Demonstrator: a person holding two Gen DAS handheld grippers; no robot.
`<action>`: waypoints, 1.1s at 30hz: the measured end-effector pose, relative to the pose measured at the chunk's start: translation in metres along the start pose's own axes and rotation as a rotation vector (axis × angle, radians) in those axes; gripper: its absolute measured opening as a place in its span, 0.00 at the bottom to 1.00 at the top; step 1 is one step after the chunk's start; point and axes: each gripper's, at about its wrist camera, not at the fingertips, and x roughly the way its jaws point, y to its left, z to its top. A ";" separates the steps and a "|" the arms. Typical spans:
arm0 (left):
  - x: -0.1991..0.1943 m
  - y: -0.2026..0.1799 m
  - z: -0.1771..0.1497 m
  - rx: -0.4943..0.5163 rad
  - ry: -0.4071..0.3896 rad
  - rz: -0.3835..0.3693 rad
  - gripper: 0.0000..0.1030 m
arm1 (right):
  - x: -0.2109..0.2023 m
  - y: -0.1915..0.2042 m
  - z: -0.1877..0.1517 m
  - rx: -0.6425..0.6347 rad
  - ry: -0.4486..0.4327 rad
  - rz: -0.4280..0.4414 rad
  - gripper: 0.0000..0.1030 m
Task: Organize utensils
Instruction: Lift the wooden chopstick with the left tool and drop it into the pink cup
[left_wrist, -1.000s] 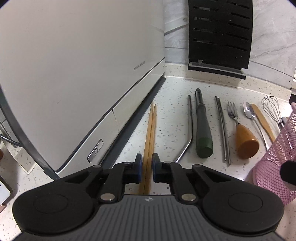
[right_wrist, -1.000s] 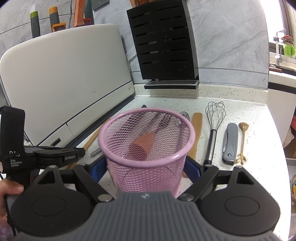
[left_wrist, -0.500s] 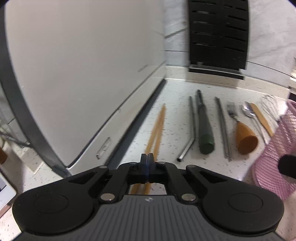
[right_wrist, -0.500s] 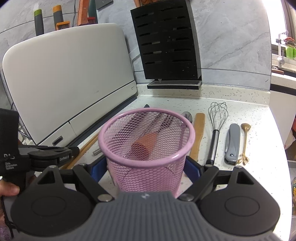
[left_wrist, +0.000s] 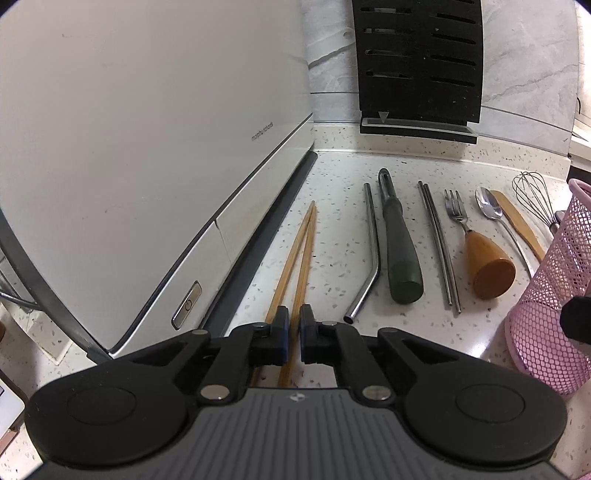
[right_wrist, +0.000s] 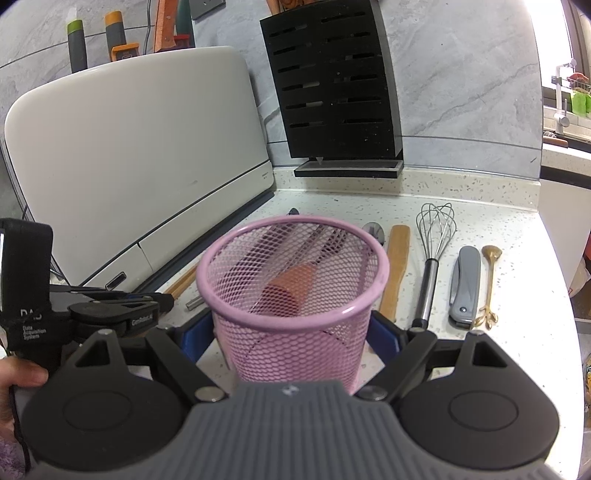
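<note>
A: While the left gripper (left_wrist: 294, 332) sat low over the countertop (left_wrist: 332, 258), where did the wooden chopsticks (left_wrist: 301, 251) lie from it?

B: Dead ahead. The pair lay flat just right of the white appliance (left_wrist: 147, 147). Long axis ran near to far, in line with the fingers, tips meeting at the far end. Near ends were at the jaws. The right-hand stick passed between the pads; the left-hand stick slipped under the left finger.

A: Finger state?

B: Narrow, a stick's width. The jaws had just eased open a touch, with that one stick between them and seemingly pinched. Not lifted, by the look of it.

A: And the other hand?

B: The right gripper (right_wrist: 291, 336) stood wide, with the pink mesh cup (right_wrist: 295, 350) upright between its pads, which looked to press both sides near the base. The cup stood to the right of the left gripper, near edge of the counter, mouth clear.

A: So which hand takes the sticks?

B: Left, plainly; it was on them. My read: the second stick was outside the grip, so the pinch needs resetting, then a swing right and tip-down into the cup.
</note>
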 end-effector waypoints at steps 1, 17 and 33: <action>0.000 0.001 0.000 -0.015 0.002 -0.005 0.05 | 0.000 0.000 0.000 0.001 0.000 0.001 0.82; -0.049 0.002 0.022 -0.030 -0.137 -0.050 0.04 | -0.001 0.003 -0.001 -0.012 -0.012 0.004 0.82; -0.138 -0.016 0.070 -0.022 -0.484 -0.412 0.04 | 0.000 0.002 -0.005 -0.039 -0.048 0.022 0.82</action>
